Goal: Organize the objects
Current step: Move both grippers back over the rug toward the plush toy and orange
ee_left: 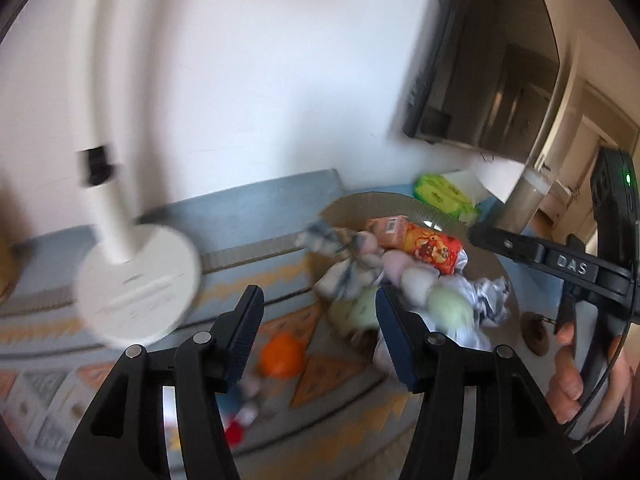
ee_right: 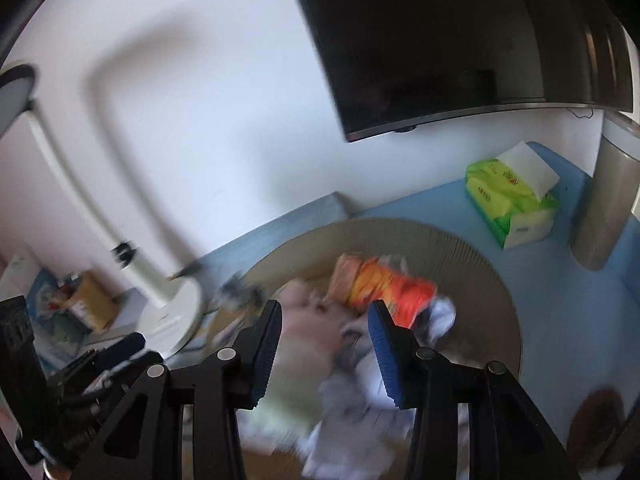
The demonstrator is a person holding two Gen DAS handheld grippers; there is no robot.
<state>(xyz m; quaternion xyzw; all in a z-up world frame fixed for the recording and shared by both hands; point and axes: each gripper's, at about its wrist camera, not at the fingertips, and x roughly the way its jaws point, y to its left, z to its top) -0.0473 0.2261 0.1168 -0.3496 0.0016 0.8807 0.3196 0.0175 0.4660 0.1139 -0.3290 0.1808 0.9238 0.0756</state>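
Note:
A round tan basket (ee_left: 360,204) (ee_right: 460,248) holds a pile of things: an orange-red snack packet (ee_left: 434,250) (ee_right: 394,288), a small peach carton (ee_left: 386,230), pastel soft pieces (ee_left: 418,284) (ee_right: 308,320) and crumpled white wrappers (ee_left: 490,300) (ee_right: 440,320). My left gripper (ee_left: 318,320) is open and empty, above the patterned mat (ee_left: 340,368), left of the basket. An orange ball (ee_left: 280,356) lies on the mat between its fingers. My right gripper (ee_right: 324,344) is open and empty, above the pile. It shows in the left wrist view (ee_left: 552,260), over the basket's right side.
A white desk lamp with a round base (ee_left: 138,284) (ee_right: 172,320) stands to the left. A dark monitor (ee_left: 480,80) (ee_right: 460,40) hangs at the back. A green tissue pack (ee_left: 446,194) (ee_right: 508,204) and a metal cylinder (ee_left: 524,204) (ee_right: 604,208) stand at the back right. Small toys (ee_left: 244,412) lie on the mat.

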